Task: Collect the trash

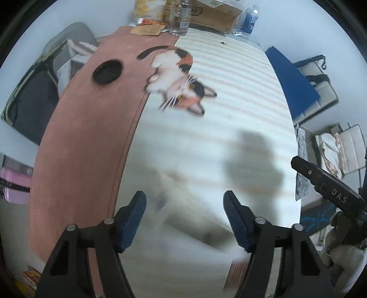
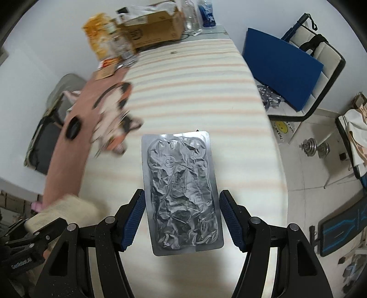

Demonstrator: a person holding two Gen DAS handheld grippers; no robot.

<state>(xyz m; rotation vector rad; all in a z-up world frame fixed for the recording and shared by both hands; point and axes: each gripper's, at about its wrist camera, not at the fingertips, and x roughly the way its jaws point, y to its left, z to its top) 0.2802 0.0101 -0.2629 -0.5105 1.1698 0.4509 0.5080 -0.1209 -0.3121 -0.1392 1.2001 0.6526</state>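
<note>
Right gripper [image 2: 182, 216]: fingers spread partway, a silver foil pack [image 2: 182, 194] between them; the pack looks to hang above the bench, but whether the pads press its edges I cannot tell.
Left gripper [image 1: 184, 219]: fingers spread partway, with only a blurred pale shape [image 1: 195, 220] below them; what it is cannot be made out.
Left gripper in the right view: at 8 o'clock, cut off by the frame, a blurred beige thing [image 2: 64, 209] at its tip.
Right gripper in the left view: at 4 o'clock, only a black arm and a gloved hand [image 1: 341, 247] show.
Bench [image 2: 195, 91]: striped cloth, pink strip at 9 o'clock.
Cat figure [image 1: 181, 78]: middle distance, smeared by motion.
Black round thing [image 1: 106, 71]: on the pink strip, at 10 o'clock.
Far end, 12 o'clock: cardboard box [image 2: 151, 29], clear bottle [image 1: 180, 17], yellow packets [image 2: 101, 41], all partly cut off.
</note>
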